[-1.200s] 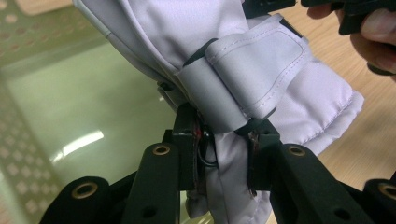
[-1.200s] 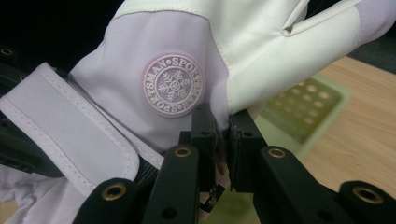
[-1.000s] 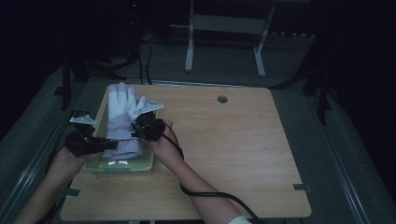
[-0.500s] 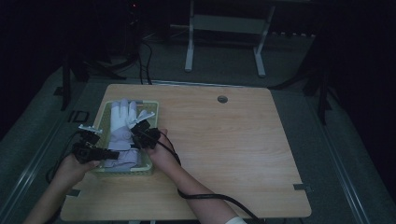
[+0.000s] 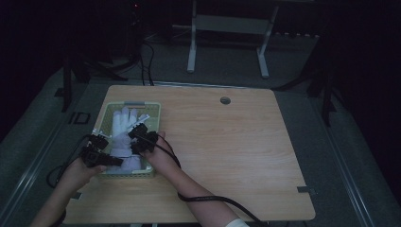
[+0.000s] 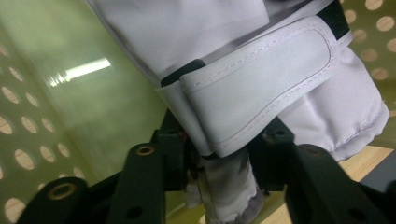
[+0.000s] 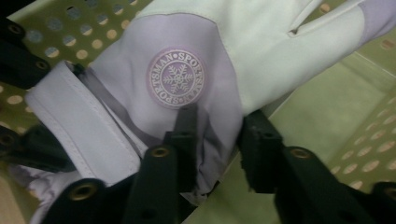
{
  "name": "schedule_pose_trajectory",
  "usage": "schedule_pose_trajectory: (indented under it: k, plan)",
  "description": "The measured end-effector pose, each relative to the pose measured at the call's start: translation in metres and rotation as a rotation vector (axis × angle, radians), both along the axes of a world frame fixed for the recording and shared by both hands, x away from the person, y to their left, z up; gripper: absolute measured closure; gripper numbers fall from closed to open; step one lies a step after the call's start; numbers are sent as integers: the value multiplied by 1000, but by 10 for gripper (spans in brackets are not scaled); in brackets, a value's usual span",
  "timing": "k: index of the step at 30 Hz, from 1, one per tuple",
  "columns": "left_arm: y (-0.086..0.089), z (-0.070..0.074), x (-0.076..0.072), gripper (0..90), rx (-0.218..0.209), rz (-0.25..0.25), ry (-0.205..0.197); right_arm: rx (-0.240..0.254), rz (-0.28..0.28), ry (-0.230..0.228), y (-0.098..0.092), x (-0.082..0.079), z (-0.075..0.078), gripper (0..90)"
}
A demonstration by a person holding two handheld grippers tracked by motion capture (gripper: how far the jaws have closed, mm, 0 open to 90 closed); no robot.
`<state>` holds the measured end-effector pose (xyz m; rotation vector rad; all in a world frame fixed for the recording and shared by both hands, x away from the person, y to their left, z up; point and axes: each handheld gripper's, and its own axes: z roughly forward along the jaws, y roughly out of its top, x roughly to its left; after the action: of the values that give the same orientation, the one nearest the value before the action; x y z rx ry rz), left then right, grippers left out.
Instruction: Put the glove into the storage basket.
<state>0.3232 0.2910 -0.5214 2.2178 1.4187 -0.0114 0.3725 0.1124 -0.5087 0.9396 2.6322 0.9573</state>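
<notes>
Glove [image 5: 124, 137], white with pale lilac panels, lies flat in the green perforated basket [image 5: 153, 109] at the near left of the bench [image 5: 246, 156], its finger end pointing to the far side and its cuff toward me. I have both tools down in the basket at the cuff end.

My left gripper [image 5: 101, 156] sits at the near left of the glove. In the left gripper view its fingers [image 6: 168, 149] have just been opening, and the cuff with its stitched white strap [image 6: 261, 93] sits between them; the fabric bunches in the gap, touching the inner faces, but I cannot tell whether the pads press on it. The basket's green wall with its round holes runs along the left of that view.

My right gripper [image 5: 142, 141] sits on the glove's right side, just beside the basket's right wall. Its fingers [image 7: 184, 135] have also just been opening. In the right gripper view a fold of the lilac back of the glove, just below the round snowflake badge [image 7: 177, 78], lies between them against the left finger, while the right finger stands apart from the cloth with a gap showing. The left gripper's black body shows at that view's left edge.
</notes>
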Motion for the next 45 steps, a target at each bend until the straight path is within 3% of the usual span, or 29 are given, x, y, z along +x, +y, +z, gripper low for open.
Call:
schedule_pose_trajectory:
  k: [8, 10, 13, 15, 19, 22, 24, 26, 28, 30, 35, 38, 41, 45]
  plan:
    - [-5, -1, 1, 549, 50, 10, 4, 23, 1, -11, -7, 3, 6, 477]
    - [-6, -1, 1, 541, 58, 16, -4, 68, 11, -18, -12, 4, 13, 407]
    - [-5, 2, -2, 480, 30, 31, -35, 89, 34, -39, -15, 4, 19, 337]
    - [-3, 3, -4, 456, -1, 54, -50, 85, 66, 5, -17, 6, 21, 254]
    - [-2, 13, -10, 275, -17, 75, -126, 113, 97, 21, -22, 5, 24, 177]
    - [3, 23, -14, 173, -64, 102, -194, 113, 126, 0, -24, 3, 25, 166]
    - [4, 29, -18, 120, -96, 127, -269, 129, 136, -28, -28, 3, 27, 148]
    - [4, 33, -20, 10, -143, 144, -314, 155, 138, -12, -34, 4, 29, 153]
    - [1, 36, -23, 7, -182, 159, -347, 162, 143, 11, -39, 5, 31, 154]
    - [-4, 39, -25, 7, -189, 149, -389, 166, 150, 4, -44, 6, 32, 154]
    - [-21, 42, -29, 8, -260, 92, -439, 185, 173, -4, -60, 5, 38, 149]
    - [-34, 43, -30, 8, -252, 40, -436, 180, 188, -16, -69, 5, 40, 144]
    - [-46, 44, -31, 8, -203, 15, -440, 180, 193, -32, -80, 5, 41, 140]
    - [-56, 46, -33, 8, -222, 19, -455, 187, 173, -17, -97, 8, 44, 142]
